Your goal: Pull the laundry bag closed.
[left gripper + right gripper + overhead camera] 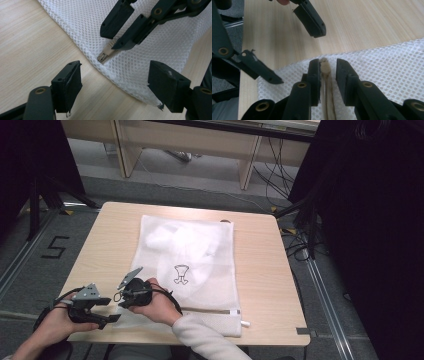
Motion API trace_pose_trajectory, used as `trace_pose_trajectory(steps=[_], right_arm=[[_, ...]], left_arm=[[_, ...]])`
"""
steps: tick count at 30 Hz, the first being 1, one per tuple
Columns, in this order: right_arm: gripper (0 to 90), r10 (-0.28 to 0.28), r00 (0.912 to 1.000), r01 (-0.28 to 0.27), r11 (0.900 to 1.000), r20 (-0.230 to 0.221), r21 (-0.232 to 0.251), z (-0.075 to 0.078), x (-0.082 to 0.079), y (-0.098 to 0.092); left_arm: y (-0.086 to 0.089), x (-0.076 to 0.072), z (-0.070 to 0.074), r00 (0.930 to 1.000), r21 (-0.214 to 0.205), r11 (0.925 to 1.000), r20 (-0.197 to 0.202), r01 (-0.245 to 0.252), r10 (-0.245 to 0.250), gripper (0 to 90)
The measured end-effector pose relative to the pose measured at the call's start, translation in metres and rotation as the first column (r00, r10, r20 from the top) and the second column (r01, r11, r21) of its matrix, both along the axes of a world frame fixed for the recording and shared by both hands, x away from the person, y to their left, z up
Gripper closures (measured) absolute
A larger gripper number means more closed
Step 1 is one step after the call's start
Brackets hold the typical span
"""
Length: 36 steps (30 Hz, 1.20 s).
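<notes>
The zipper pull, a small beige tab, lies on the white mesh laundry bag near its lower left corner; in the left gripper view I see it at centre frame, its upper end tucked between the jaws of my right gripper. In the right gripper view the pull sits between the two black jaws, with the beige zipper tape running down to the bottom edge. The left jaw looks to be against it, while a gap shows on the right, so the jaws stand around it without pressing (I cannot be fully sure of the left contact). My right gripper in the high view is at the lower left, half covered by my hand, so its tips are hard to make out there.

My left gripper hovers just left of it, jaws wide apart and holding nothing; the bag's corner lies between them, and the right jaw hides part of the bag's edge.

The bag lies flat on the wooden table, with white contents and a small dark printed figure faintly visible through the mesh.
</notes>
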State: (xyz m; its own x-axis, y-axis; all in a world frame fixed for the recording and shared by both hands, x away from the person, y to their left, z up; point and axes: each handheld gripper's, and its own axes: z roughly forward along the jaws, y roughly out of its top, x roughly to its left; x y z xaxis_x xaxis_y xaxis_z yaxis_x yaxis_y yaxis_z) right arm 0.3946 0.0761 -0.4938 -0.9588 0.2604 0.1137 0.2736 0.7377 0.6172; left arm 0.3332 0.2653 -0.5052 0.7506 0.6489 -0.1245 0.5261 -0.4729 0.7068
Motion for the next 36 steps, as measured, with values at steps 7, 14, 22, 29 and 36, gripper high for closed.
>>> trace_pose_trajectory(steps=[7, 14, 22, 29, 36], right_arm=[[74.6, -0.001, 1.0000, 0.001, 0.9999, 0.005, -0.015, -0.004, 0.001, 0.006], [80.4, 0.021, 0.9995, -0.020, 0.9994, 0.023, -0.026, -0.006, 0.002, 0.008], [82.0, 0.024, 0.9996, -0.024, 0.9997, 0.014, -0.007, 0.004, 0.003, 0.007], [82.1, 0.009, 0.9997, -0.010, 0.9999, 0.025, 0.010, 0.026, 0.001, 0.000], [82.1, 0.037, 0.9978, -0.038, 0.9991, 0.055, 0.019, 0.032, 0.002, -0.005]], left_arm=[[0.000, 0.000, 0.000, 1.0000, -0.002, 1.0000, -0.003, -0.002, 0.002, 25.9], [-0.001, -0.001, 0.000, 0.9998, -0.019, 0.9996, 0.002, -0.021, 0.021, 25.9], [-0.002, 0.001, 0.001, 0.9993, -0.051, 0.9980, -0.005, -0.038, 0.037, 28.1], [-0.002, 0.002, 0.001, 0.9993, -0.069, 0.9971, -0.023, -0.032, 0.030, 33.6], [-0.007, 0.004, 0.000, 0.9974, -0.133, 0.9906, -0.067, -0.032, 0.024, 44.2]])
